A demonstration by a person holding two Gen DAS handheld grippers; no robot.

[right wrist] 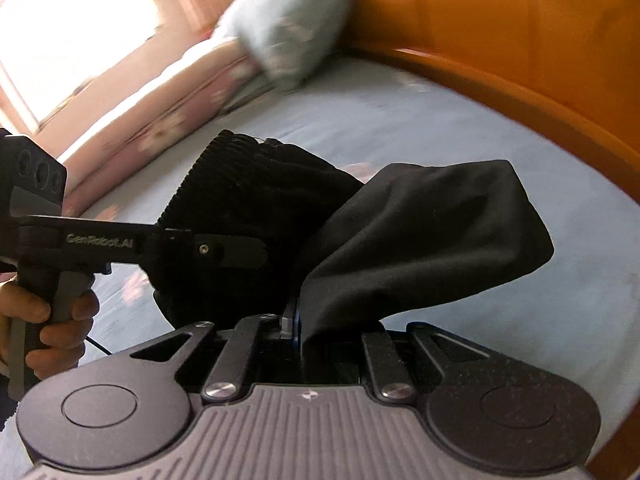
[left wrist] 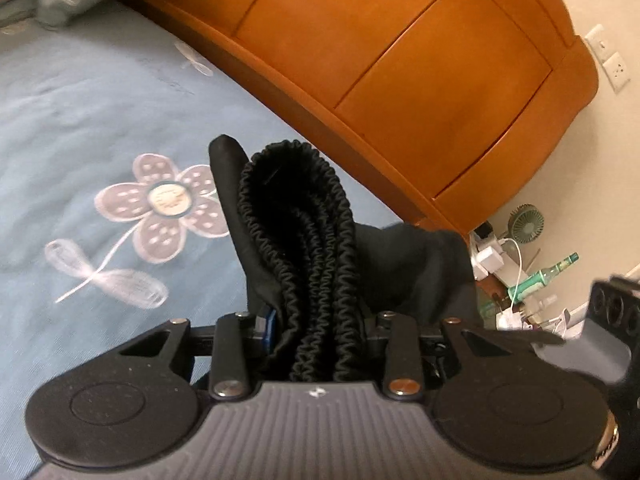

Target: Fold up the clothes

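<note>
A black garment (left wrist: pixel 296 208) with a ruffled elastic waistband hangs above the blue bed sheet (left wrist: pixel 80 100). My left gripper (left wrist: pixel 320 320) is shut on the bunched waistband, which stands up folded in several layers between its jaws. In the right wrist view my right gripper (right wrist: pixel 316 320) is shut on a smooth part of the same black garment (right wrist: pixel 432 232), which billows up to the right. The left gripper (right wrist: pixel 224 252) shows there at the left, clamped on the ribbed waistband and held by a hand (right wrist: pixel 52 320). Both grippers' fingertips are hidden by cloth.
The bed has flower embroidery (left wrist: pixel 164 200) and an orange wooden headboard (left wrist: pixel 400 60) along its far side. A grey-green pillow (right wrist: pixel 296 28) leans at the head end. Beside the bed stands a cluttered nightstand with a green bottle (left wrist: pixel 548 276), a small fan (left wrist: pixel 526 220) and chargers.
</note>
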